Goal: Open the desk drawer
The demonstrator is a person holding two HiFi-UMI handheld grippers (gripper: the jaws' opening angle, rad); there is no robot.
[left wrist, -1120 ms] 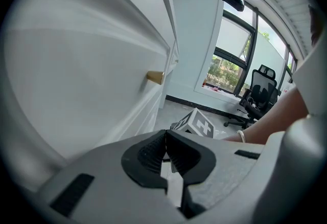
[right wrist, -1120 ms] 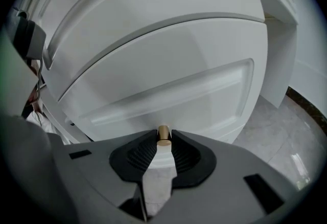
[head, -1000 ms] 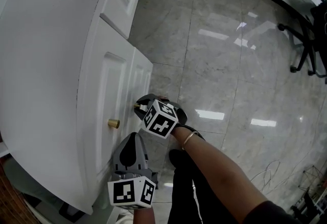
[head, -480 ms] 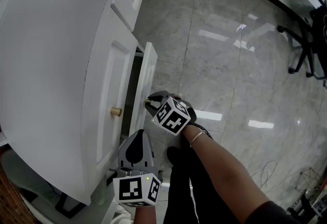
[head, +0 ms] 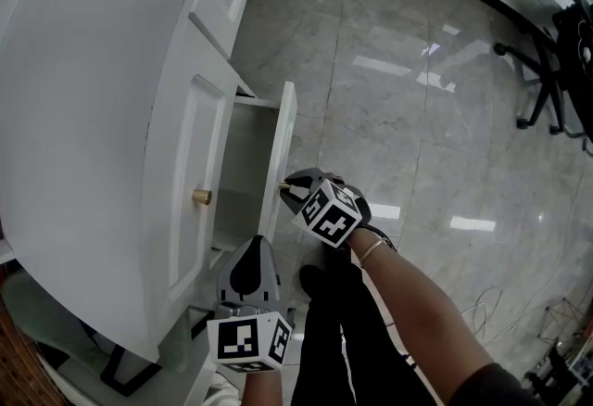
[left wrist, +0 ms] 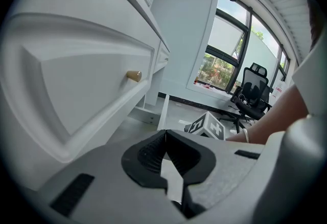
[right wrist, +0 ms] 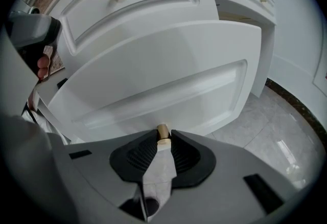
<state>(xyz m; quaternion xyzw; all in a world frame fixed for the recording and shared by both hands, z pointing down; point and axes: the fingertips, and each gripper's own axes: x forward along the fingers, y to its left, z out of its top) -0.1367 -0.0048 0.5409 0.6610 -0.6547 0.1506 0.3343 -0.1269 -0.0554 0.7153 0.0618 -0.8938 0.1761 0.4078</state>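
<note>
A white desk (head: 83, 98) stands at the left of the head view. Its lower drawer (head: 278, 149) is pulled partly out, its white panelled front (right wrist: 168, 85) facing me. My right gripper (head: 289, 189) is shut on that drawer's small brass knob (right wrist: 163, 132), which sits between the dark pads. My left gripper (head: 248, 274) hangs below the desk edge, jaws together with nothing in them (left wrist: 164, 154). A second brass knob (head: 201, 197) on the upper drawer (left wrist: 76, 80) is untouched.
Glossy grey marble floor (head: 417, 117) spreads to the right. A black office chair (head: 556, 70) stands at the far right, seen again by a window (left wrist: 250, 100). Cables lie on the floor at lower right (head: 491, 311). The person's dark trouser legs (head: 343, 348) are below the grippers.
The lower drawer has slid out from shut to partly open. My right gripper moved right and away from the desk with the knob in it. The left gripper hardly shifted.
</note>
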